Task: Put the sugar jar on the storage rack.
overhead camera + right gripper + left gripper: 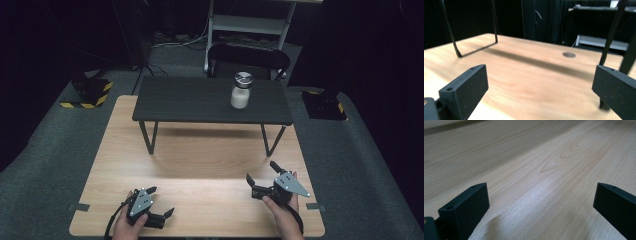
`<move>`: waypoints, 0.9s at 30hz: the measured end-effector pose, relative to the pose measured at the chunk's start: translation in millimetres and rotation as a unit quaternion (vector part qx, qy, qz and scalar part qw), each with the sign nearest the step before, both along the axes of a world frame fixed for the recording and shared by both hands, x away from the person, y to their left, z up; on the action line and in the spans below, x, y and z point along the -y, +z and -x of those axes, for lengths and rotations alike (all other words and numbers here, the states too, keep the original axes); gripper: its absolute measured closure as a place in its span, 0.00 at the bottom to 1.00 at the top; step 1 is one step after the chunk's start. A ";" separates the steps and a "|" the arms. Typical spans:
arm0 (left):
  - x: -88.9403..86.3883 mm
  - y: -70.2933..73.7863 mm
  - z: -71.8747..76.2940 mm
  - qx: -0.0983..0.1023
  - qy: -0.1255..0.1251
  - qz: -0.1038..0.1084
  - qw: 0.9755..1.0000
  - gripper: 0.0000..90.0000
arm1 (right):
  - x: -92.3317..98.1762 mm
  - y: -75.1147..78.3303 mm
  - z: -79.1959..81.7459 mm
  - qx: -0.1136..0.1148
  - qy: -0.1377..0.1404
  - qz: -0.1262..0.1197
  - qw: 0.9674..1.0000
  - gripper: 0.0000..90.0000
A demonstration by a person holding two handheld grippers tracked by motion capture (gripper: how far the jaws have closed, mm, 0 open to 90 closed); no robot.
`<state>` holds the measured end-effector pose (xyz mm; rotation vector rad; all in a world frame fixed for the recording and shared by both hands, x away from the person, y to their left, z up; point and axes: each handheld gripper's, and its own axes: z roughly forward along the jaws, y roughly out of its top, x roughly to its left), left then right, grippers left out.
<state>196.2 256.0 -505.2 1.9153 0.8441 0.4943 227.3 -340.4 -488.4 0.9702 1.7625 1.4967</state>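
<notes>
— Jar first, since that is the one container here. What does it look like?

— Small and clear, with a round silver lid. It stands upright on a low black shelf that sits across the far half of a pale wooden table. On the shelf top it is toward two o'clock, right of the middle. White stuff fills most of it, up to near the neck; I cannot tell what the stuff is, powder or grains.

— Is anything touching it?

— No. It stands alone on the shelf, well apart from both tools.

— Where are the tools?

— Down at the near edge of the table, each held in one of the person's hands. The left gripper is at about seven o'clock on the table, with the left hand wrapped around its body. Its jaws are spread wide with nothing between them, and its own view looks low across bare wood grain.

— And the other?

— The right gripper is at about five o'clock, in the right hand, a grey three-cornered plate on top. Its jaws are also wide apart and empty. They point in toward the middle of the table, and its view looks under the shelf, past the thin black legs.

— Anything beyond the table?

— A black chair at twelve o'clock, just behind the shelf, on grey carpet.
</notes>
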 end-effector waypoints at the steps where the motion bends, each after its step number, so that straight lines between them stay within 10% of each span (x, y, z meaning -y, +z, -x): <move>1: 0.0 0.0 0.0 0.000 0.000 0.000 1.000 0.01 | 3.3 -5.9 3.8 -0.006 -0.002 0.003 1.000 0.00; 13: 0.4 0.0 0.4 0.001 0.001 -0.001 1.000 0.01 | 18.4 -31.8 20.8 -0.045 -0.016 0.016 0.999 0.00; 27: 0.0 1.5 -3.1 -0.007 -0.004 -0.002 1.000 0.01 | 12.6 -28.5 23.3 -0.084 -0.025 0.071 0.994 0.00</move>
